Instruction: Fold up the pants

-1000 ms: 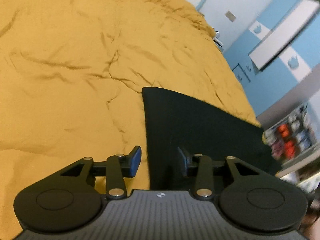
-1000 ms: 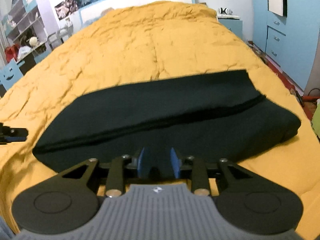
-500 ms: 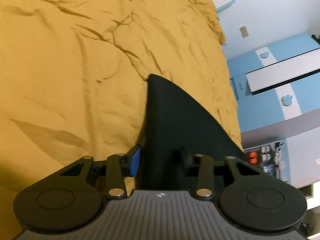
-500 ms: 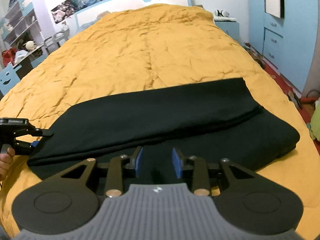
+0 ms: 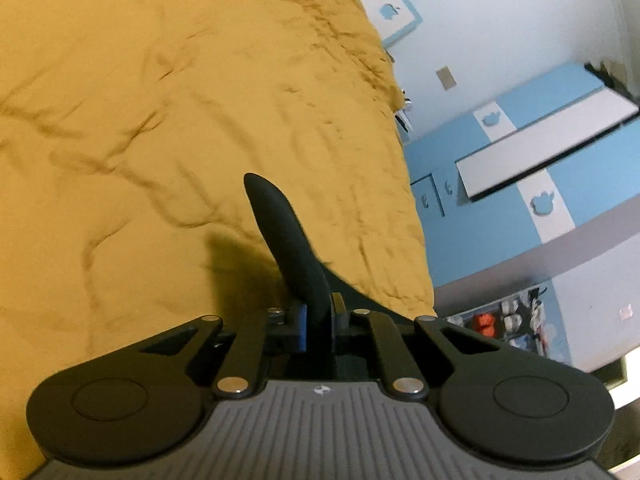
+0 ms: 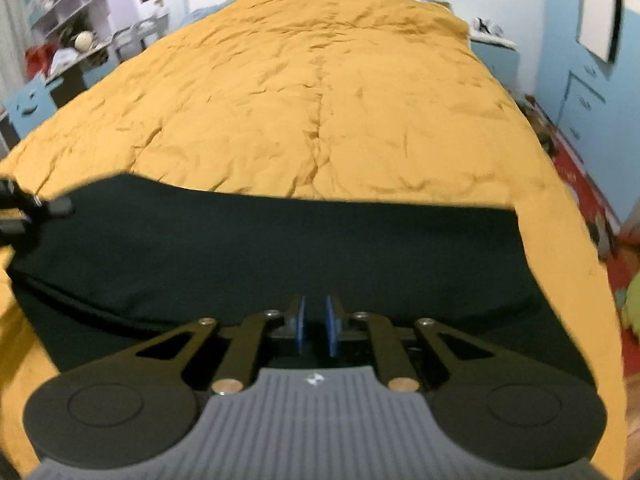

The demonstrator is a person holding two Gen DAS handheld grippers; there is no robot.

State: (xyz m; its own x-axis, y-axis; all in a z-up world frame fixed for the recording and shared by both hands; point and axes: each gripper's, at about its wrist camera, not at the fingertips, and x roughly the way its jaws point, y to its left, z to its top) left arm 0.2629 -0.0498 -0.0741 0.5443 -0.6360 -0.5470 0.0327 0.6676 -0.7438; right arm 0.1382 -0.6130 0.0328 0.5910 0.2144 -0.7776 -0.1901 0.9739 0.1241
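My left gripper clamped on black pants edge, fabric lifted off yellow duvet. My right gripper nearly closed, pinching pants near edge. Pants spread across bed foot.

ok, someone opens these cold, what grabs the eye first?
The wrinkled mustard-yellow bedspread fills both views. Black fabric pants stretch in a wide dark band across its near end. In the left wrist view, the left hand-held gripper is shut on an edge of the pants, which rises as a thin black fin; the right hand-held gripper pinches their near edge.
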